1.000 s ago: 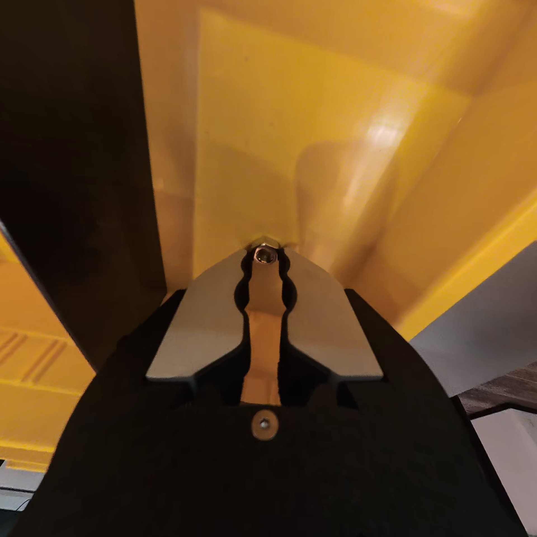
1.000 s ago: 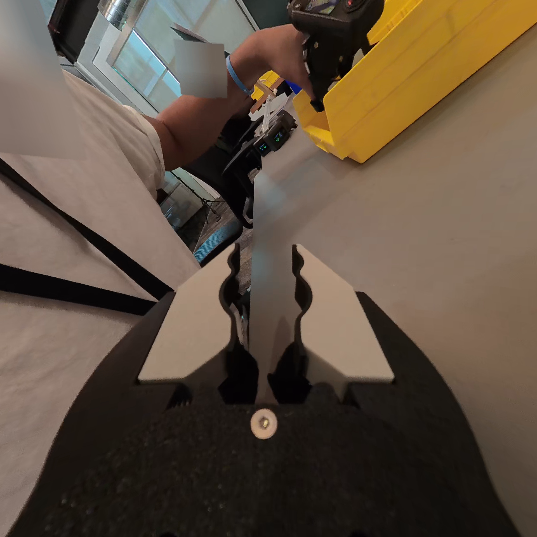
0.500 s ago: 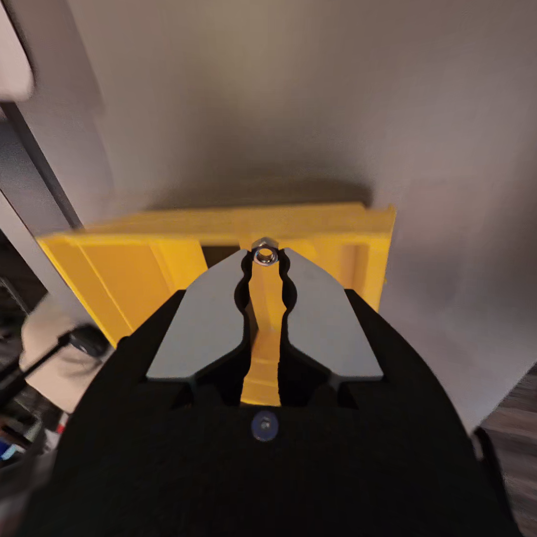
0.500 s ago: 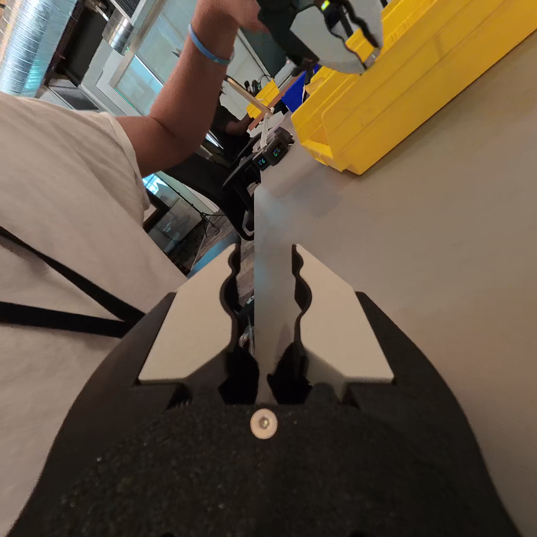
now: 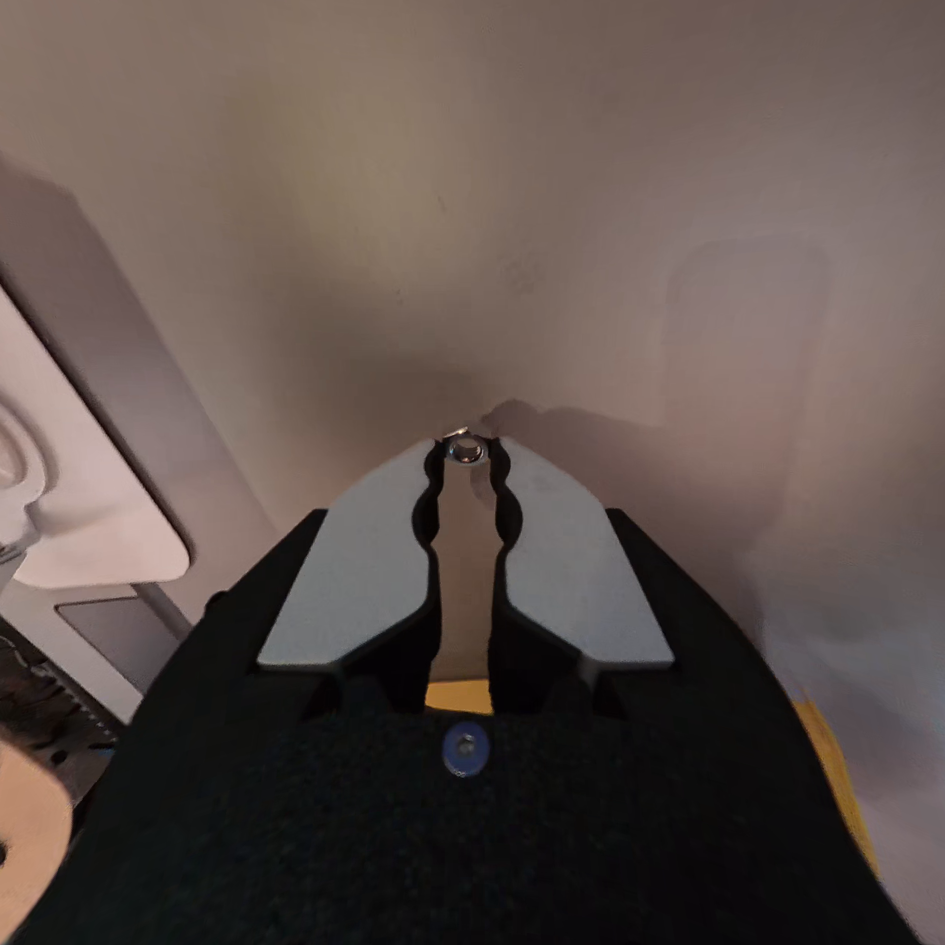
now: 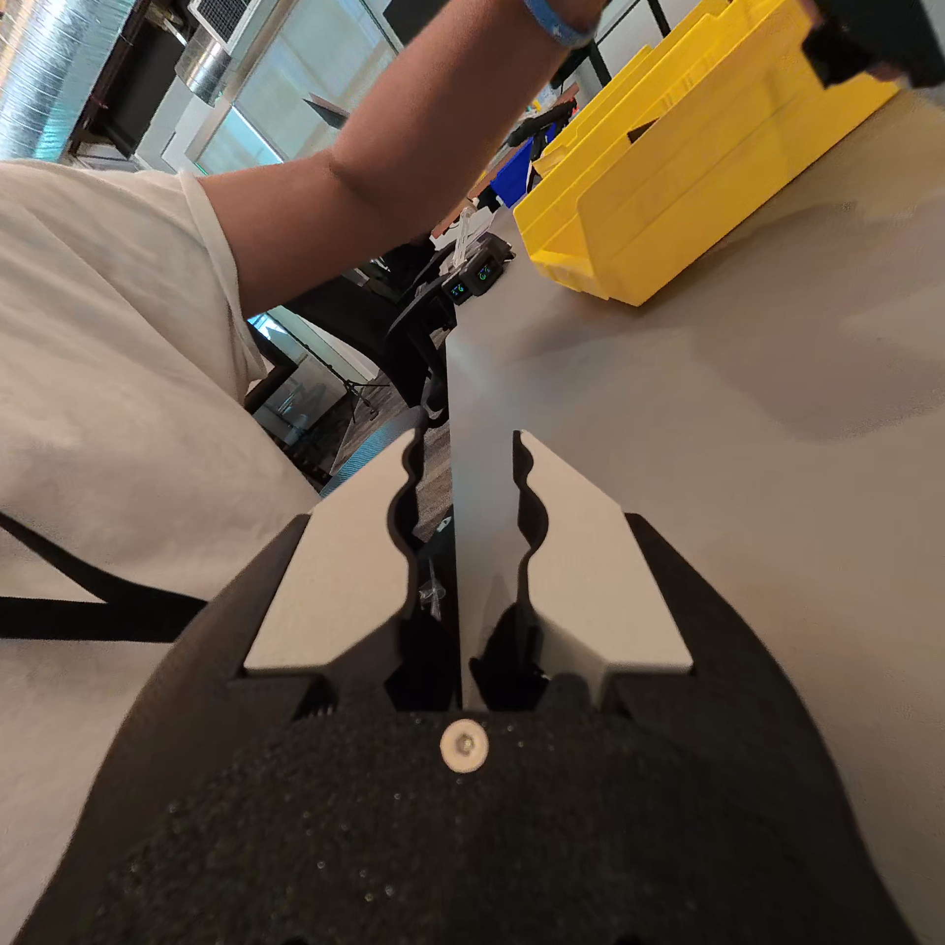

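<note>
Nut [image 5: 465,452]: small steel hexagon, pinched at the very tips of the left gripper [image 5: 464,460], centre of the left wrist view, bore turned toward the camera.
Handling of nut: judged light, rigid, smooth and hard; likely to slip or twist out of a tip-only pinch; not fragile.
Hold point: on the nut's two opposite sides, in the first notch of the fingers; a deeper seat judged steadier.
Left jaws: closed on the nut, narrow gap behind it.
Left gripper pose: tilted down toward the grey table [image 5: 511,204], tips close above it; contact with the surface cannot be told.
Right jaws: spread apart, nothing between them.
Right gripper [image 6: 463,445] pose: low, lower centre of the right wrist view, pointing along the table edge.
Arm [image 6: 399,153]: stretched from left to upper right of the right wrist view, blue wristband [image 6: 560,25] at the top.
Yellow bins [image 6: 665,194]: upper right of the right wrist view, standing on the table.
Left wrist view, lower edge: yellow strip behind the gripper body.
</note>
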The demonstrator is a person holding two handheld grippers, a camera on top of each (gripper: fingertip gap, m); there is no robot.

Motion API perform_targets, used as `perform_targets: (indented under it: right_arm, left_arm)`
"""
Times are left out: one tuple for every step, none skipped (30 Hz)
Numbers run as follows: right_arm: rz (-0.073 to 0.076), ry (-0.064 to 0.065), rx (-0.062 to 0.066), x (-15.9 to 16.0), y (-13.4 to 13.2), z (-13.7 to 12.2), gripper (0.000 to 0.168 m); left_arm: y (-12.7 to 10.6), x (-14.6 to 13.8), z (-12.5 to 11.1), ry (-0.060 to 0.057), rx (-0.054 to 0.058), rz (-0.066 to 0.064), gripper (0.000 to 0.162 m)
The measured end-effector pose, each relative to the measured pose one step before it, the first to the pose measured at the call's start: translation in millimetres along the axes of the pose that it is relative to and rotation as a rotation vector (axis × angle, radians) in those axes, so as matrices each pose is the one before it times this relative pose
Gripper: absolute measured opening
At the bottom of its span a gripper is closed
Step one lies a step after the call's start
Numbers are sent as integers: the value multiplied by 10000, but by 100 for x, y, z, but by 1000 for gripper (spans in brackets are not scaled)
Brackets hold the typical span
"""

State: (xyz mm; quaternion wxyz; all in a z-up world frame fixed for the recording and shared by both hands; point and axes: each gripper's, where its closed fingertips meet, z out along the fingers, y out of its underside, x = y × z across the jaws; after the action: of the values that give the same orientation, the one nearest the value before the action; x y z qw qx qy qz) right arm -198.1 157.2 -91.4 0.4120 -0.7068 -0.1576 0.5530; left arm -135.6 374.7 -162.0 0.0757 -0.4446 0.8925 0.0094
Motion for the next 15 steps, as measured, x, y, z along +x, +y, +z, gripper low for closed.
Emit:
perform_targets:
  right_arm:
    - [28,14,31,-34,20,-95,34]
    - [8,14,27,-37,39,-75,34]
    - [3,11,-2,-31,57,-43,34]
    - [-7,14,-23,-12,66,-28,34]
    - [-21,19,-18,12,39,-17,34]
    - [-16,21,-11,23,30,-7,34]
    - [-7,10,-7,32,12,0,34]
    - [9,8,-10,48,16,-2,34]
    - [23,12,-10,64,12,-15,34]
    - [23,-1,1,49,-18,-13,34]
    - [29,-17,13,20,-31,-18,34]
    - [39,-27,20,-4,-40,-4,34]
    - [43,-33,18,-12,-41,8,34]
    - [36,-36,7,-39,-16,9,34]
    - [19,-26,-3,-33,1,16,34]
  left_arm:
    - [-247,-170,502,18,-6,3,17]
    - [-142,-96,521,54,-39,2,17]
    - [-133,-66,514,71,-14,-7,17]
    - [-133,31,483,122,8,-29,17]
    - [-107,119,414,156,9,-24,17]
    - [-123,71,346,93,36,2,17]
    - [-130,41,261,48,50,14,17]
    - [-148,44,207,57,71,-6,17]
    - [-231,33,95,64,136,-39,17]
    - [-244,-3,22,63,156,-65,17]
    - [-208,0,29,62,139,-71,17]
    - [-143,11,22,62,108,-59,17]
    - [-37,11,2,50,43,-44,17]
    - [13,8,-71,28,34,-53,17]
    - [-6,-10,-293,13,103,-89,18]
